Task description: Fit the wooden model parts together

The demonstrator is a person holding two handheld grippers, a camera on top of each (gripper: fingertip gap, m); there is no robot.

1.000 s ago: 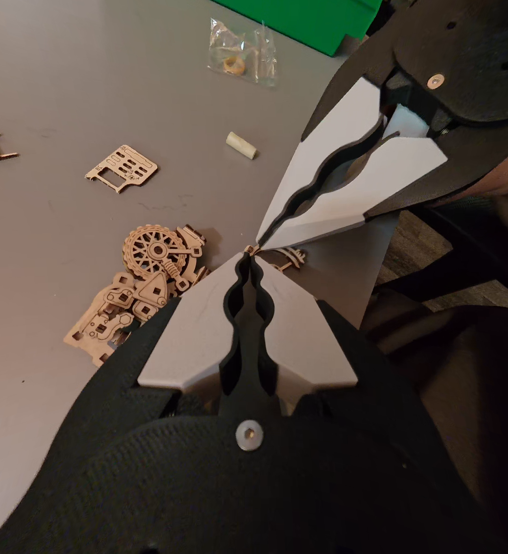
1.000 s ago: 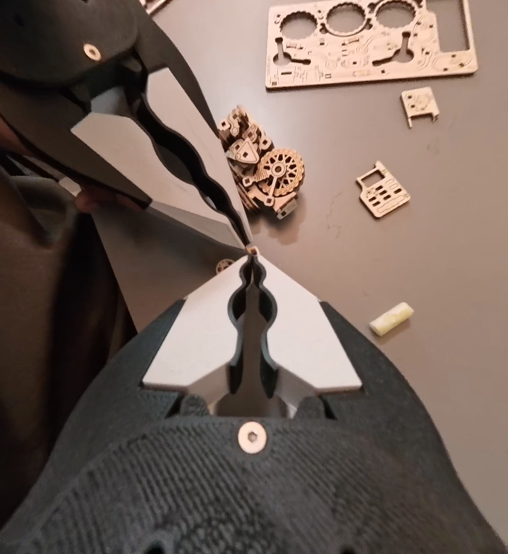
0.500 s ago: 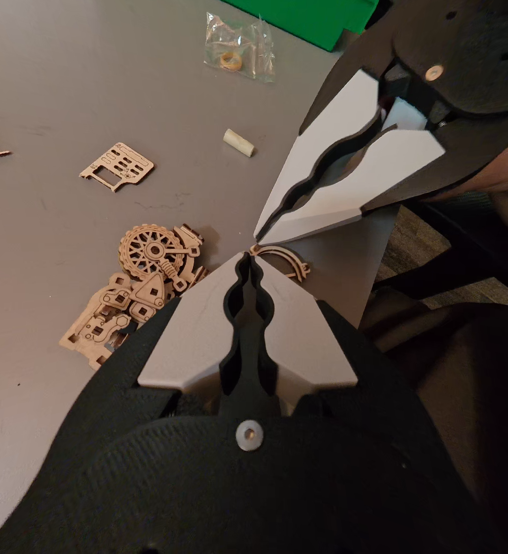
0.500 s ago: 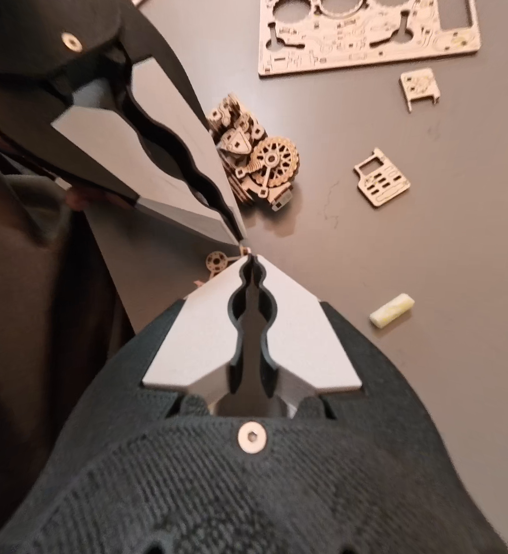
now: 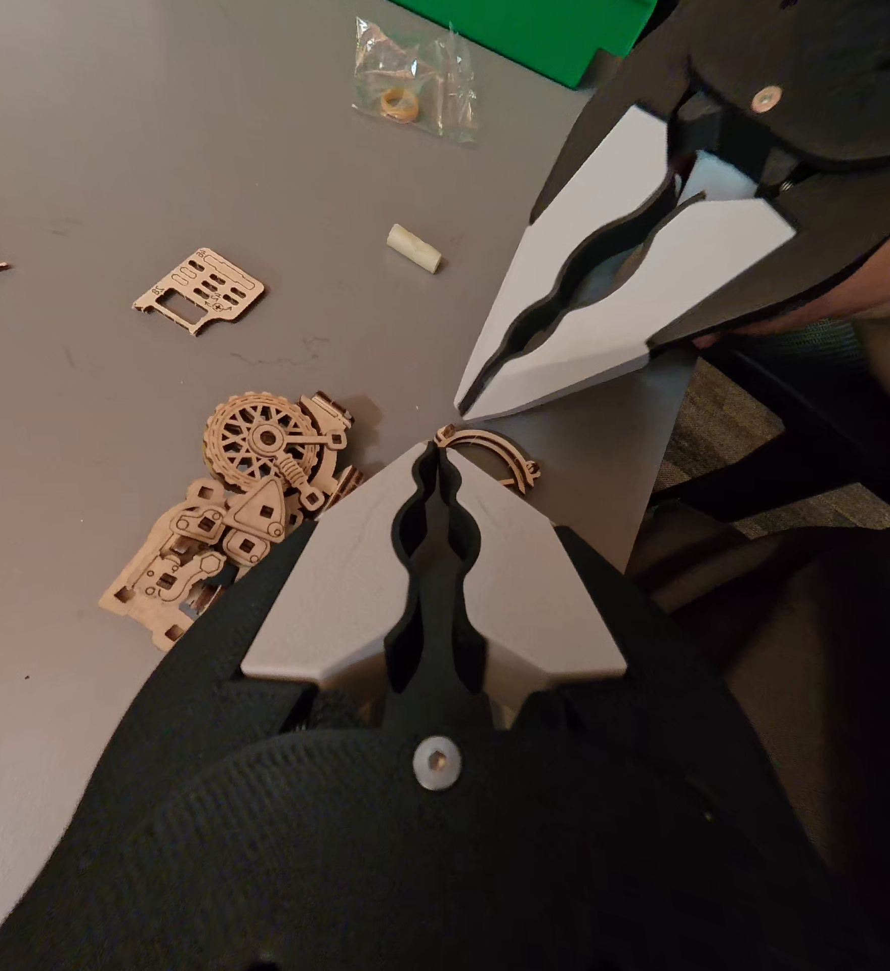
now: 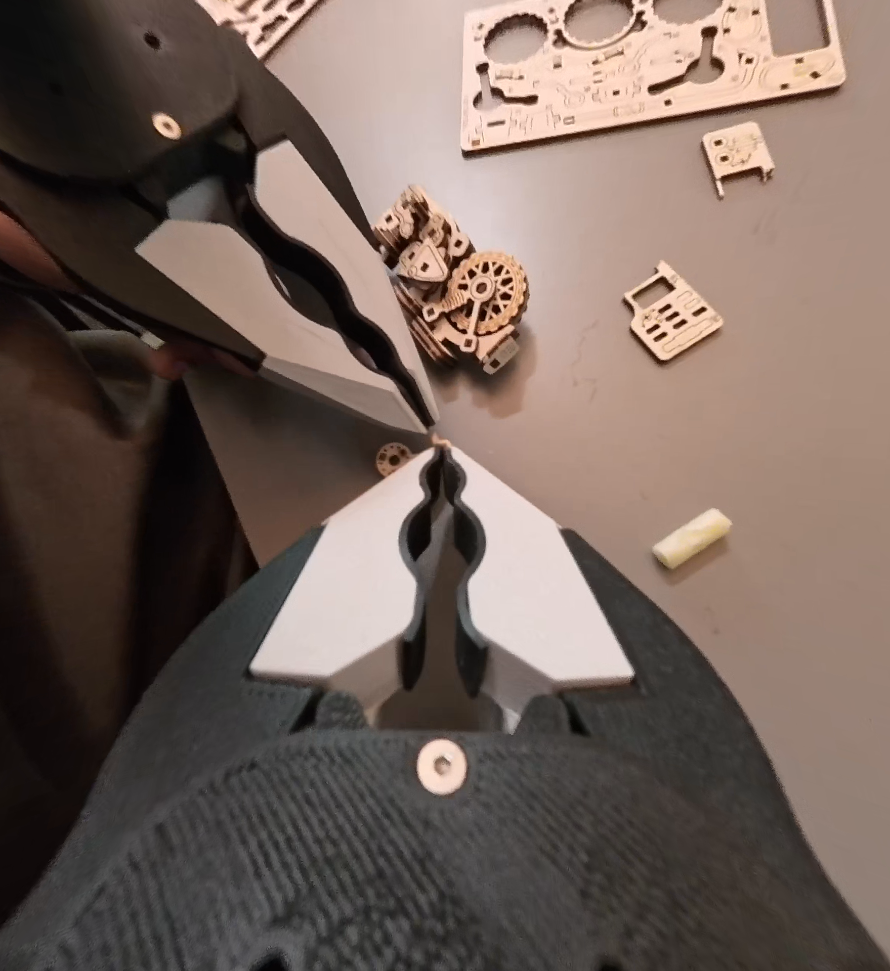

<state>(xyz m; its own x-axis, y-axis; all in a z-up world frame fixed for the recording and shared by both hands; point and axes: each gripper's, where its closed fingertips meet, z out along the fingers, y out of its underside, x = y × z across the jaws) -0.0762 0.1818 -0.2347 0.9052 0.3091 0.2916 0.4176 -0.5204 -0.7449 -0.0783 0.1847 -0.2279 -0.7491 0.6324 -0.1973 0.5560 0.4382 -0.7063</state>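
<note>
My left gripper (image 5: 435, 445) is shut on one end of a thin curved wooden part (image 5: 490, 451), held above the grey table's near edge. My right gripper (image 6: 440, 456) is shut, and I see nothing clearly between its tips. Its tip (image 5: 460, 414) sits just above the held end of the curved part, almost touching it. In the right wrist view the left gripper (image 6: 428, 422) comes in from the upper left, and the curved part's far end (image 6: 392, 457) shows beside my fingers. A partly built wooden model with a gear wheel (image 5: 269, 473) (image 6: 463, 294) lies on the table (image 5: 116, 131) beyond the tips.
A flat slotted wooden panel (image 5: 201, 289) (image 6: 674, 312), a pale short cylinder (image 5: 413, 248) (image 6: 692, 536), a clear plastic bag (image 5: 416, 100) and a green box (image 5: 537, 31) lie farther out. A punched wooden sheet (image 6: 653, 68) and a small part (image 6: 737, 152) lie at the back. A person's body is close beside the table edge.
The two gripper tips, touching a second ago, have parted slightly. The curved part has come more into view at the left gripper's tip. Both grippers stay shut.
</note>
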